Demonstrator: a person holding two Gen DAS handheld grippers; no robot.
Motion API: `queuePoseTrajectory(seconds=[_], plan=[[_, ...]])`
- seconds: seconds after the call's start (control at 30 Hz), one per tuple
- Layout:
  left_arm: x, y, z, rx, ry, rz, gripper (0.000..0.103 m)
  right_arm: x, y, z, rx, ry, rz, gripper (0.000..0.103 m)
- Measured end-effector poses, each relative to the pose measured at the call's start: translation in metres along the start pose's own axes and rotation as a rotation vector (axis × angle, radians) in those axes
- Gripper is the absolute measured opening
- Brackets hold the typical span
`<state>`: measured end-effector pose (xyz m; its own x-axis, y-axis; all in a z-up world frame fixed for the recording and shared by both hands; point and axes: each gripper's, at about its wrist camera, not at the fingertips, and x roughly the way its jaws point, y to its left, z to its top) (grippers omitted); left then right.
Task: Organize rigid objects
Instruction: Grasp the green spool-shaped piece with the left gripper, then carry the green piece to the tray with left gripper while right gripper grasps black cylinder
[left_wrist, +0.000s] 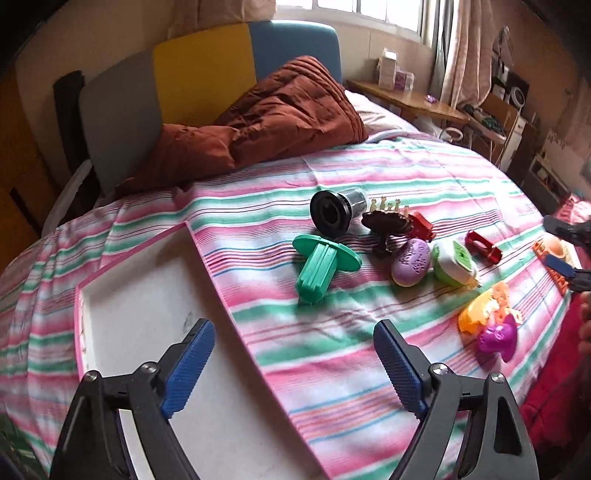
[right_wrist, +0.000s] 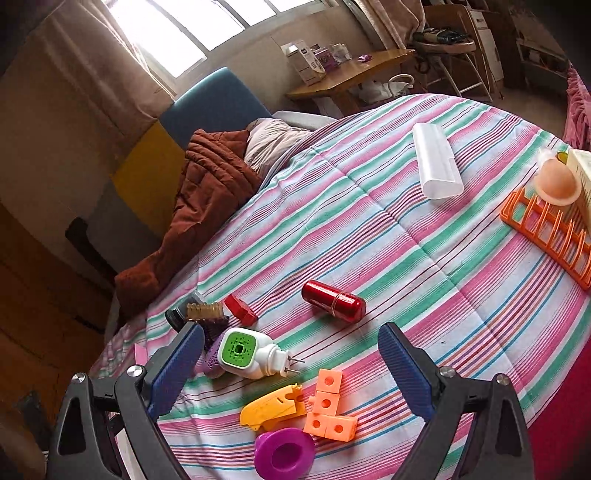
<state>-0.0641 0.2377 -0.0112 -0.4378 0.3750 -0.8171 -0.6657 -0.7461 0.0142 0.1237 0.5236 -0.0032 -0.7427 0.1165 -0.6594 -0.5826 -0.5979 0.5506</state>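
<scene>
Toys (right_wrist: 291, 410) lie scattered between right gripper's parted jaws.

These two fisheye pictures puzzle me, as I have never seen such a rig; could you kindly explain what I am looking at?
There is no robot here: a person holds a two-finger gripper in each hand, and a small camera on each looks forward along its blue-padded fingers. One picture comes from the left gripper, the other from the right gripper. Both stand open and hold nothing.

Below them is a bed with a striped cover. In the left view, a white tray with a pink rim lies near the gripper, with a green plastic plunger-like piece, a black strainer cup and a purple egg-shaped toy beyond. The right view shows a green-and-white plug-in device, a red capsule, orange cubes, a yellow piece, a purple cup, a white case and an orange rack.
</scene>
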Motion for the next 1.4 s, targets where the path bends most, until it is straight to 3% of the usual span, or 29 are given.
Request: queuePoseTrajectory(seconds=[0.2, 0.4, 0.5, 0.57, 0.6, 0.7, 0.8, 1.0, 1.17, 1.3, 1.4], plan=[[0.047, -0.012, 0.026, 0.05, 0.079, -0.031, 0.079, 0.003, 0.0, 0.001, 0.003, 0.012, 0.011, 0.097], [0.089, -0.02, 0.041, 0.095, 0.145, -0.013, 0.071, 0.0, -0.001, 0.001, 0.011, -0.002, 0.016, 0.097], [0.109, -0.02, 0.045, 0.094, 0.194, -0.033, 0.047, 0.0, -0.004, 0.001, 0.023, -0.001, 0.018, 0.097], [0.119, -0.019, 0.044, 0.087, 0.211, -0.041, 0.041, 0.0, -0.003, 0.001, 0.022, 0.001, 0.018, 0.097], [0.116, -0.019, 0.043, 0.09, 0.183, -0.038, 0.03, 0.001, -0.002, 0.002, 0.019, 0.002, 0.016, 0.097], [0.105, -0.02, 0.04, 0.072, 0.15, -0.031, 0.03, 0.001, -0.001, 0.001, 0.007, 0.003, 0.014, 0.097], [0.075, -0.022, 0.031, 0.07, 0.066, -0.015, 0.03, 0.003, 0.003, 0.001, -0.014, 0.02, 0.016, 0.097], [0.015, -0.012, 0.008, -0.01, -0.046, -0.049, 0.03, 0.013, 0.018, -0.005, -0.097, 0.071, -0.004, 0.097], [-0.018, 0.013, -0.008, -0.097, -0.096, -0.085, 0.03, 0.037, 0.064, -0.019, -0.29, 0.179, 0.007, 0.097], [-0.034, 0.033, -0.023, -0.14, -0.123, -0.066, 0.03, 0.059, 0.13, -0.021, -0.504, 0.203, 0.076, 0.098], [-0.042, 0.051, -0.036, -0.186, -0.129, -0.054, 0.03, 0.094, 0.177, -0.02, -0.666, 0.23, 0.052, 0.101]])
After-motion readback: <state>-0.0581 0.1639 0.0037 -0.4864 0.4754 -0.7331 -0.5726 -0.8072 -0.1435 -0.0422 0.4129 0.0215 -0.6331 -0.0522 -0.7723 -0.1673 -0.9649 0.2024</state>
